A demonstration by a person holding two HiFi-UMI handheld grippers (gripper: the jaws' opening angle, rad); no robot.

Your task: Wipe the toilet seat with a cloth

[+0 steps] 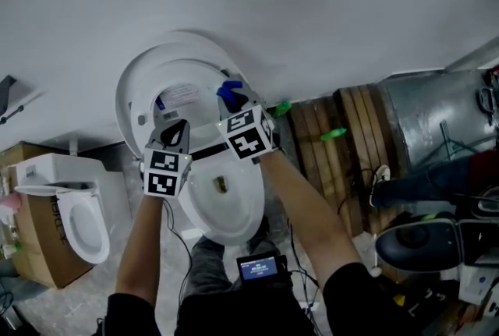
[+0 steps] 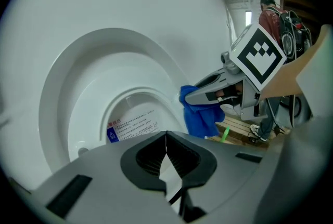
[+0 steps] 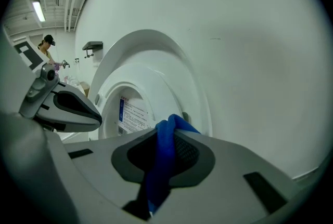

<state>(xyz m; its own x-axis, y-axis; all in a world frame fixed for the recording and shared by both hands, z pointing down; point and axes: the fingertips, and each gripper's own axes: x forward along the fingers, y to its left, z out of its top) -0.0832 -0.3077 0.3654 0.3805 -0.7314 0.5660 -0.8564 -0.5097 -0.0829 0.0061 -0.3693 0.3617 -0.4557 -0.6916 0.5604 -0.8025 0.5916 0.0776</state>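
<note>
Blue cloth [image 3: 165, 158] is pinched between the right gripper's [image 3: 169, 132] jaws, a fold bulging above the tips, held in front of the raised toilet seat [image 2: 86, 114]; whether cloth and seat touch is unclear. The seat is tipped up against the lid [image 1: 187, 42], which leans on the white wall [image 1: 327, 7]. A printed label [image 2: 132, 125] shows through the seat opening. Left gripper [image 2: 166, 134]: jaws pressed together, nothing between them, hanging just beside the right one over the toilet bowl [image 1: 245, 221]. Both grippers sit between the head camera and the seat. The bowl shows only its drain hole [image 1: 221, 185].

Around: a second toilet [image 1: 78, 210] beside a cardboard box [image 1: 31, 256] on the left. On the right, a wooden pallet [image 1: 347, 139], a metal duct [image 1: 429, 104] and cables.
</note>
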